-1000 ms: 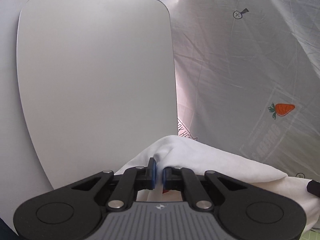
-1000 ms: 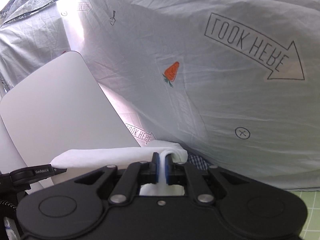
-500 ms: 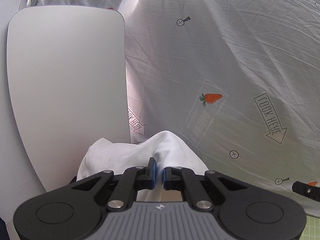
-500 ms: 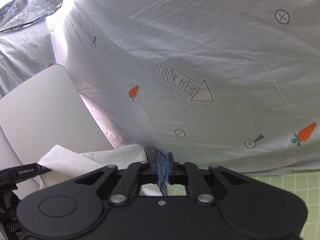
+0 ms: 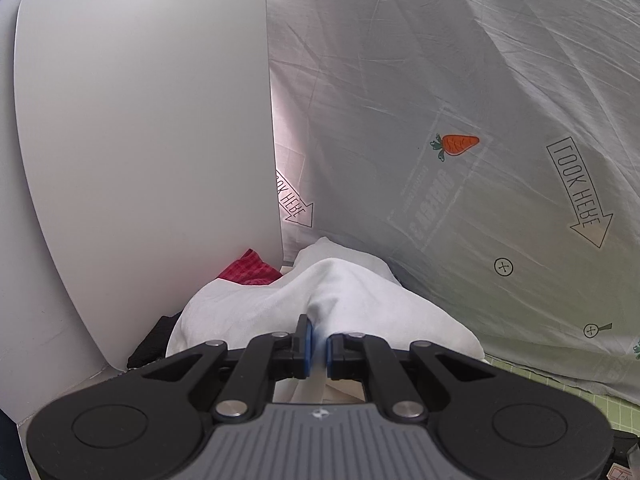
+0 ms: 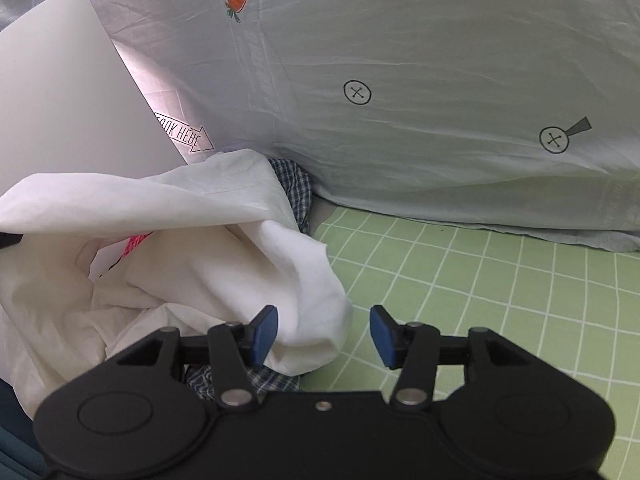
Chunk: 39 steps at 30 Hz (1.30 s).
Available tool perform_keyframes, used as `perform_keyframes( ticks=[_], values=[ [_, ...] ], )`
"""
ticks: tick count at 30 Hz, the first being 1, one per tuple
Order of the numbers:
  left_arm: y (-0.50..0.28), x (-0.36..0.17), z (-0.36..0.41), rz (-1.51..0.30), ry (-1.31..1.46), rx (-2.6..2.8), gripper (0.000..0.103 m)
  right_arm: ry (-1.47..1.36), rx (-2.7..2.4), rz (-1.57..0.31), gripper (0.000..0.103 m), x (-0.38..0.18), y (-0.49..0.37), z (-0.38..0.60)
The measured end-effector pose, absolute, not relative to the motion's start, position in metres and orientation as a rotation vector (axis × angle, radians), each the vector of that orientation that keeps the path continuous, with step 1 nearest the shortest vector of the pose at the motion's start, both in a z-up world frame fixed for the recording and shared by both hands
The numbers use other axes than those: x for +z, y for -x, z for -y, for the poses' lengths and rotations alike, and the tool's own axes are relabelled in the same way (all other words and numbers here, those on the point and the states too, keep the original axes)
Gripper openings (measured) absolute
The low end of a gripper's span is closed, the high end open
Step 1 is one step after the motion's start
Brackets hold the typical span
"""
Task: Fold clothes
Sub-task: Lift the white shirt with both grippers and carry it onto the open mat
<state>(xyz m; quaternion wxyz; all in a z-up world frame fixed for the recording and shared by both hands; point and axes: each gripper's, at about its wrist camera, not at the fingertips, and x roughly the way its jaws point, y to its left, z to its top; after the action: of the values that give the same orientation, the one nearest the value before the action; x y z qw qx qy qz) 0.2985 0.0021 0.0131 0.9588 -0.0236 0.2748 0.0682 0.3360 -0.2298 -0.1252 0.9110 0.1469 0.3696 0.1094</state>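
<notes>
Left tongs (image 5: pixel 317 346) clamped on white garment (image 5: pixel 352 300); right tongs (image 6: pixel 323 335) spread wide, garment's fold between them, beside checked cloth (image 6: pixel 296 188).

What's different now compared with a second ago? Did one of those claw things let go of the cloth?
Yes. The right gripper, shut on cloth a second ago, has opened and let go; the white garment now lies slumped against its left finger, over a checked cloth. The left gripper stays clamped on the white garment. The printed sheet still hangs behind.
</notes>
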Motion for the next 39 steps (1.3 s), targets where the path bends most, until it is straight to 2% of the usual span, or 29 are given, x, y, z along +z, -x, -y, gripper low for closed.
perform_keyframes(
  ticks=[2,4,7,9,10,11,14,20,26,31,34,39],
  values=[
    [-0.304,0.011,-0.003,-0.563,0.050,0.128,0.007,-0.292,0.243,-0.767,0.070,-0.130,-0.348,0.223],
    [-0.307,0.010,-0.006,-0.568,0.054,0.122,0.007,-0.270,0.261,-0.769,0.078,-0.136,-0.360,0.216],
    [-0.312,0.009,-0.010,-0.572,0.062,0.119,0.007,-0.232,0.287,-0.783,0.077,-0.141,-0.376,0.205],
    [-0.312,0.009,-0.011,-0.571,0.061,0.122,0.007,-0.215,0.322,-0.808,0.048,-0.145,-0.386,0.198],
    [-0.312,0.011,-0.010,-0.568,0.051,0.121,0.007,-0.218,0.319,-0.842,0.013,-0.145,-0.391,0.196],
    [-0.311,0.012,-0.009,-0.565,0.041,0.121,0.007,-0.221,0.317,-0.876,0.009,-0.145,-0.395,0.193],
    [-0.306,0.019,-0.006,-0.544,0.017,0.125,0.006,-0.166,0.281,-0.843,0.008,-0.131,-0.388,0.188],
    [-0.276,0.057,0.001,-0.410,0.009,0.138,0.006,-0.116,0.237,-0.638,0.006,-0.072,-0.355,0.191],
    [-0.226,0.122,0.009,-0.225,0.062,0.058,0.006,-0.103,0.187,-0.343,0.006,0.015,-0.287,0.208],
    [-0.178,0.164,0.038,-0.121,0.102,-0.092,0.006,-0.099,0.089,-0.193,0.006,0.082,-0.214,0.248],
    [-0.159,0.166,0.067,-0.121,0.086,-0.174,0.006,-0.083,-0.004,-0.183,0.006,0.097,-0.175,0.275],
    [-0.139,0.118,0.130,-0.298,0.071,-0.353,0.006,-0.079,-0.204,-0.290,0.006,0.074,-0.115,0.328]
  ],
)
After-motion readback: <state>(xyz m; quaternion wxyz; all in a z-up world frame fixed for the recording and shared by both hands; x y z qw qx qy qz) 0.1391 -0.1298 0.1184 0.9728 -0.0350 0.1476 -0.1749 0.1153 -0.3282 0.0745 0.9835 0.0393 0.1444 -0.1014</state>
